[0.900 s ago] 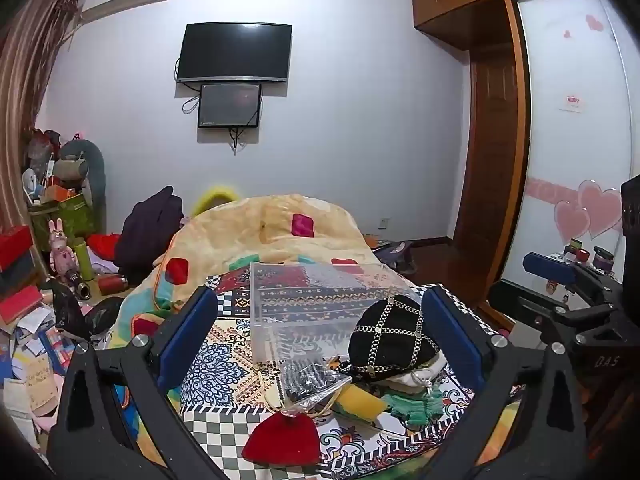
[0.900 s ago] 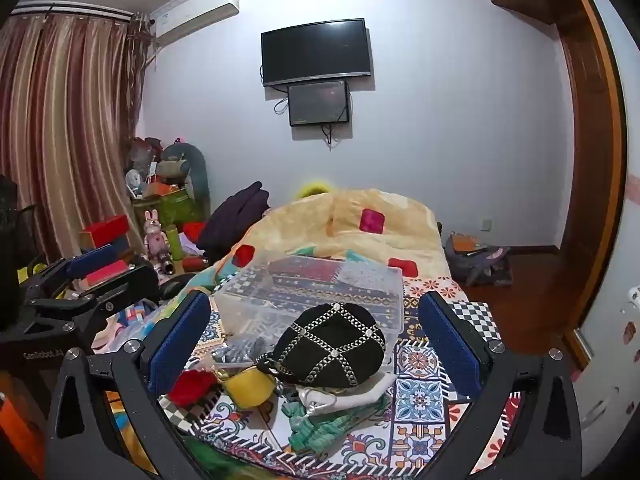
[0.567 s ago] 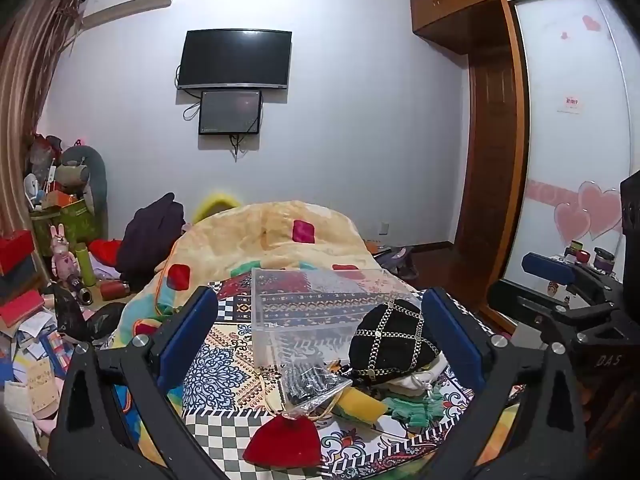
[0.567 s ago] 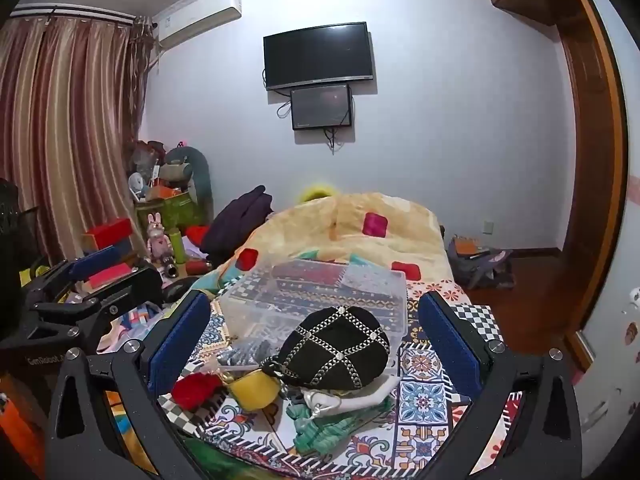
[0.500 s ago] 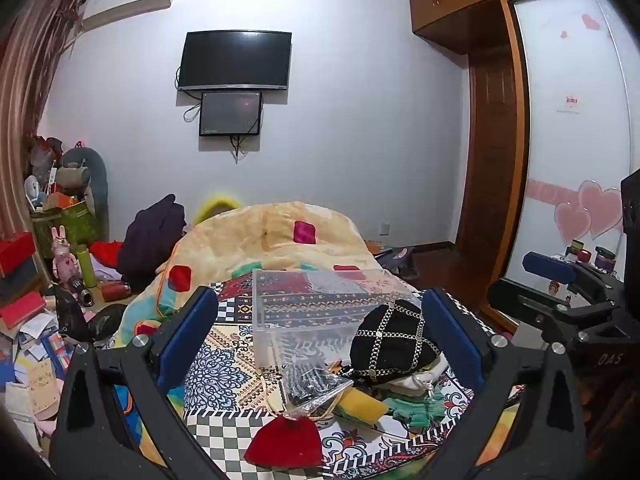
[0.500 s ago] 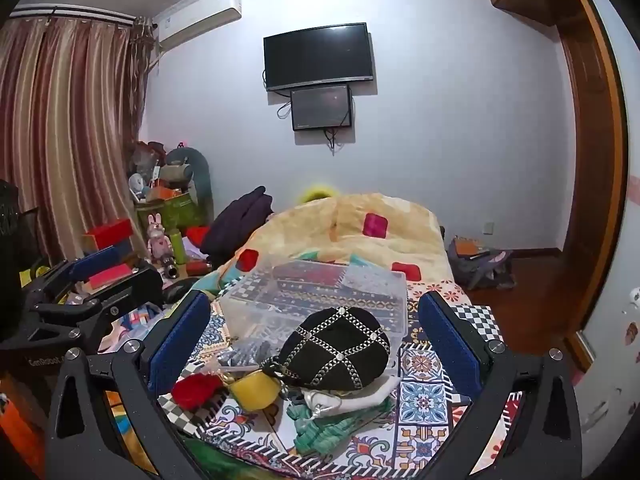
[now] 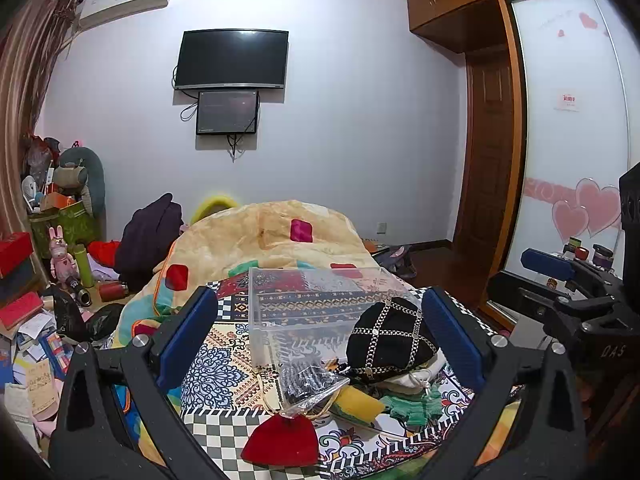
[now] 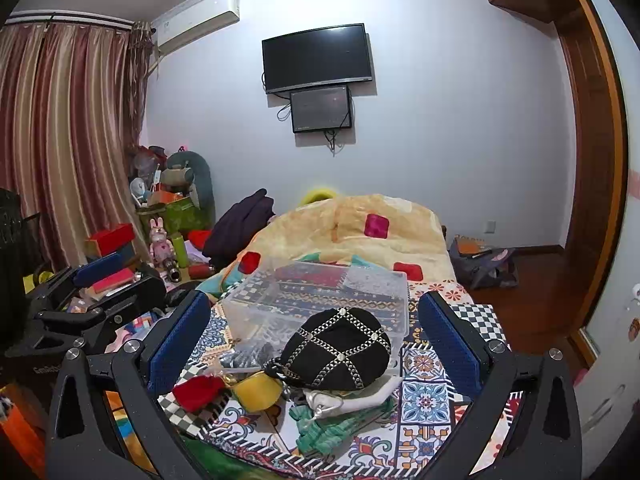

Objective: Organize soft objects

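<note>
A pile of soft things lies on the patterned cloth (image 7: 216, 376) at the near end of the bed: a black cap with gold lattice (image 7: 388, 340) (image 8: 340, 348), a red pouch (image 7: 282, 442) (image 8: 198, 392), a yellow pouch (image 7: 356, 400) (image 8: 258, 390), a green knit piece (image 7: 408, 406) (image 8: 324, 426), a white drawstring bag (image 8: 344, 398) and a clear bag of dark items (image 7: 306, 380). A clear plastic box (image 7: 320, 308) (image 8: 320, 296) stands just behind them. My left gripper (image 7: 320, 328) and my right gripper (image 8: 316, 324) are both open and empty, held short of the pile.
A yellow quilt with coloured patches (image 7: 264, 240) covers the bed behind the box. Clutter, boxes and toys (image 7: 52, 264) fill the floor on the left. A wardrobe with a sliding door (image 7: 560, 160) stands on the right. Each gripper shows at the other view's edge (image 7: 568, 292) (image 8: 88, 300).
Both views have shifted slightly, with the pile and box sitting a little lower in frame. Both grippers stay open and nothing on the bed has moved.
</note>
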`<state>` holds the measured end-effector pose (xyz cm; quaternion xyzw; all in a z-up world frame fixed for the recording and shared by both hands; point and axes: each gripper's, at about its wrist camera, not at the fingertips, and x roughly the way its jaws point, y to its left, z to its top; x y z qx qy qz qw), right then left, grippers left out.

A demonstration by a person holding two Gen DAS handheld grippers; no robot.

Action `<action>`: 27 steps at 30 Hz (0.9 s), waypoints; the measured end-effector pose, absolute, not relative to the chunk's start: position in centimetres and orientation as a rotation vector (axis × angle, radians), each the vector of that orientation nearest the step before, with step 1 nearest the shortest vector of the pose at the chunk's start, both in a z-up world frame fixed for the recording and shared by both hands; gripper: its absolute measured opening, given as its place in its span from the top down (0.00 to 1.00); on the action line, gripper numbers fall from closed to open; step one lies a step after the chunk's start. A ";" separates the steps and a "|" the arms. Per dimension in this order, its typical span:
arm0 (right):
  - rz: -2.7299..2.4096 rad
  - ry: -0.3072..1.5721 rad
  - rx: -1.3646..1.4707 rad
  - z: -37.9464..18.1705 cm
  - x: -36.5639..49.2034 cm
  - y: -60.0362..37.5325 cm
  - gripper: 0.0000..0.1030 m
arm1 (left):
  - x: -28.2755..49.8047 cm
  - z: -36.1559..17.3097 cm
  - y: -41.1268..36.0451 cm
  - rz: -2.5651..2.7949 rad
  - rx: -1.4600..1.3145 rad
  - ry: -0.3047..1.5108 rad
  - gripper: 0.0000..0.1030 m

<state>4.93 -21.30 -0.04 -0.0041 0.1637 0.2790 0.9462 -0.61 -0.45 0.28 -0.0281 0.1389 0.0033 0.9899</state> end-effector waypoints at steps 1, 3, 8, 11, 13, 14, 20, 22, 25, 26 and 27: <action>0.568 0.333 -0.008 0.0 4.9 -21.3 0.00 | -0.6 0.3 -0.5 0.006 -0.056 0.279 0.00; 0.568 0.333 -0.008 0.0 5.0 -21.3 0.00 | -0.6 0.3 -0.5 0.003 -0.059 0.281 0.00; 0.569 0.334 -0.006 -0.1 5.0 -21.3 0.00 | -0.6 0.1 -0.2 0.003 -0.067 0.286 0.00; 0.570 0.334 -0.005 -0.1 5.0 -21.3 0.00 | -0.4 0.2 -0.2 0.002 -0.065 0.287 0.00; 0.570 0.333 -0.005 -0.1 4.9 -21.3 0.00 | -0.4 0.2 -0.2 0.002 -0.066 0.286 0.00; 0.570 0.333 -0.005 -0.2 4.9 -21.3 0.00 | -0.4 0.2 -0.2 0.001 -0.065 0.286 0.00; 0.570 0.333 -0.003 -0.1 4.9 -21.3 0.00 | -0.3 0.2 -0.4 0.001 -0.065 0.286 0.00; 0.571 0.333 -0.003 -0.1 4.9 -21.3 0.00 | -0.3 0.2 -0.4 0.001 -0.064 0.285 0.00; 0.571 0.333 -0.004 -0.1 5.0 -21.3 0.00 | -0.3 0.2 -0.4 0.001 -0.064 0.285 0.00; 0.571 0.333 -0.003 -0.2 5.0 -21.3 0.00 | -0.3 0.2 -0.4 0.001 -0.064 0.285 0.00; 0.571 0.332 -0.003 -0.2 5.0 -21.3 0.00 | -0.3 0.2 -0.4 0.001 -0.065 0.285 0.00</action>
